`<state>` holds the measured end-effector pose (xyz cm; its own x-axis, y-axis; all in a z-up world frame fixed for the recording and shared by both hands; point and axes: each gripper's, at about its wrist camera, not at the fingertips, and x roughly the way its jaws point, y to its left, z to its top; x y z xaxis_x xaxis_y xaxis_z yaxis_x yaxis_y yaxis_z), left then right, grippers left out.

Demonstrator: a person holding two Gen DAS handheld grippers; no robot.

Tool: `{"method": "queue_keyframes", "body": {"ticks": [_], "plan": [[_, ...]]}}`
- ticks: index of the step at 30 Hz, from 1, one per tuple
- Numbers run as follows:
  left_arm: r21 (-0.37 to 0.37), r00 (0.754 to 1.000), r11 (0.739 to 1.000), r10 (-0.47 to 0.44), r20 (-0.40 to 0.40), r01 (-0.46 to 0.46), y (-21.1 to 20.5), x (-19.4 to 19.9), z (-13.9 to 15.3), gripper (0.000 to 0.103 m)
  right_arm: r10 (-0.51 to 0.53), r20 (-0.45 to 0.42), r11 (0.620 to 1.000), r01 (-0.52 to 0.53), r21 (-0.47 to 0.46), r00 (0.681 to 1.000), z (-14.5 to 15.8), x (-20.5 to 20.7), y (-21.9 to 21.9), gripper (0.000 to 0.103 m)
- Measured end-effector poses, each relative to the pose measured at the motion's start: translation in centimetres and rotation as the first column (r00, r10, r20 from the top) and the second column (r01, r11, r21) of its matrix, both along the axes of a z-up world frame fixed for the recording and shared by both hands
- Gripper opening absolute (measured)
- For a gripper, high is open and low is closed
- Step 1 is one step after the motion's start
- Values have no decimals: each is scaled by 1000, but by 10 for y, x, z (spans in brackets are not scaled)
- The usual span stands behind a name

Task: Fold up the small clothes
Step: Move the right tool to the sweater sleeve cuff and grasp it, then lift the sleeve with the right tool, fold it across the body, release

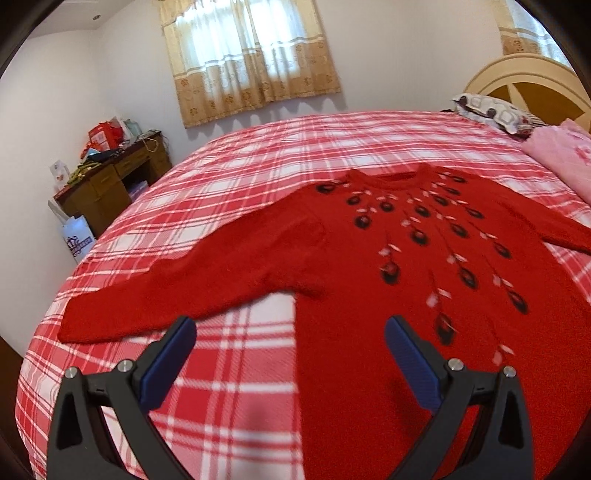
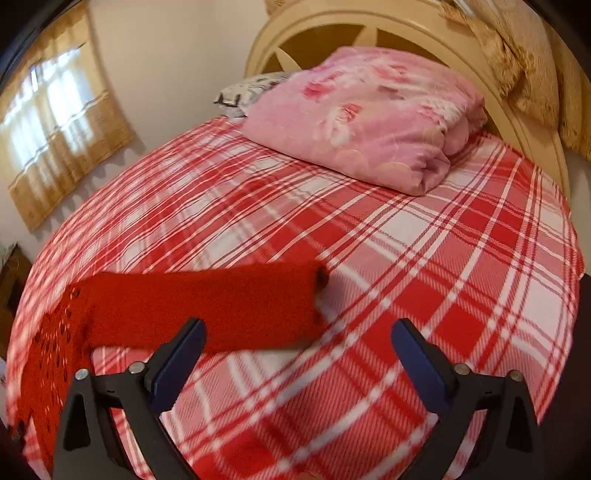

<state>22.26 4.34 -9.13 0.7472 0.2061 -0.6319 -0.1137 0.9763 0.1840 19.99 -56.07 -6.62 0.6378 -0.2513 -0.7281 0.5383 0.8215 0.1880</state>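
Note:
A red knit sweater (image 1: pixel 369 258) with dark beaded feather decoration lies flat, front up, on the red and white plaid bed (image 1: pixel 229 177). Its left sleeve (image 1: pixel 166 295) stretches out to the left. My left gripper (image 1: pixel 290 325) is open and empty, hovering above the sweater's left side seam near the armpit. In the right wrist view the other sleeve (image 2: pixel 207 306) lies across the plaid sheet (image 2: pixel 406 277), cuff toward the right. My right gripper (image 2: pixel 297 328) is open and empty just above that sleeve's lower edge.
A folded pink floral quilt (image 2: pixel 365 114) and a patterned pillow (image 1: pixel 491 112) sit at the cream headboard (image 2: pixel 424 33). A cluttered wooden desk (image 1: pixel 110 177) stands by the wall left of the bed, under a curtained window (image 1: pixel 243 55).

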Motion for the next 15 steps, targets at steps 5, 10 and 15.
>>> {"method": "queue_keyframes", "body": {"ticks": [5,10,15], "plan": [[18,999,999,37,-5,-37,8,22,-7,103,-11,-51,995,16,98,999,-14,26,-23,76],[27,998,998,56,-26,-55,15,35,-17,103,13,-67,980,1,200,998,-32,41,-27,43],[11,996,997,77,-44,-76,26,39,-25,103,60,-47,981,-50,187,997,-26,55,-16,18]]}}
